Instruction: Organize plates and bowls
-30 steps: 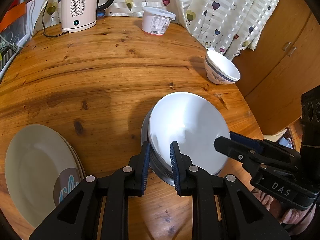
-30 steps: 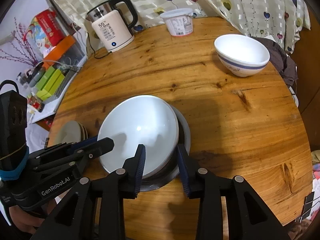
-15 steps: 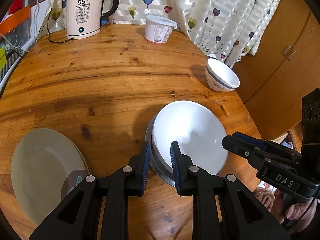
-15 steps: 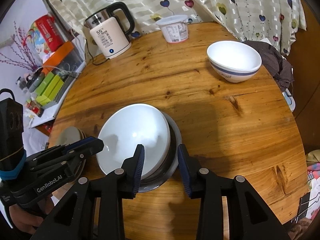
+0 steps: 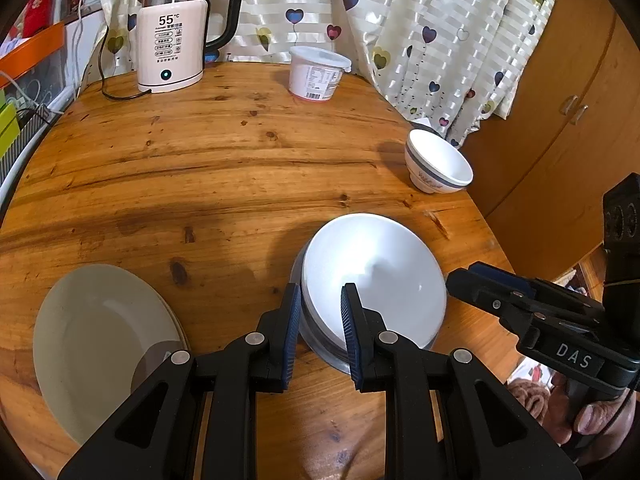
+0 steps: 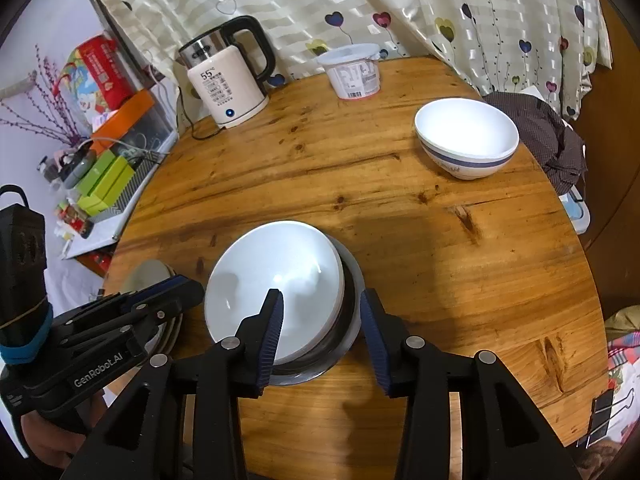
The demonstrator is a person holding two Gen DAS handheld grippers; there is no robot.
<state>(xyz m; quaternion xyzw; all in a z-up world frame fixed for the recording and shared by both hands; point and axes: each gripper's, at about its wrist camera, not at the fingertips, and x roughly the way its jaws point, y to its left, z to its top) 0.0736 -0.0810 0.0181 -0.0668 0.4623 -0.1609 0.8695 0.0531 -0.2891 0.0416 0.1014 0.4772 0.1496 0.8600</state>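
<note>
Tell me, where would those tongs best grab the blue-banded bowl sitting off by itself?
Probably at the rim of the blue-banded bowl, coming down from above, one finger inside and one outside. It stands upright, mouth open, and its rounded sides would likely slip from a pinch across the body.

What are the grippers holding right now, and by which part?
Nothing, it seems: the left gripper and right gripper are open at the white bowl's near rim, apparently unclamped.

A plain white bowl (image 5: 374,276) sits upright, nested in a shallow metal dish (image 6: 352,312) near the counter's (image 5: 224,168) front edge. Left of this stack lies a stack of cream plates (image 5: 100,340), flat. Well beyond the stack, to its right, a white bowl with a blue band (image 6: 466,138) stands upright, alone.
</note>
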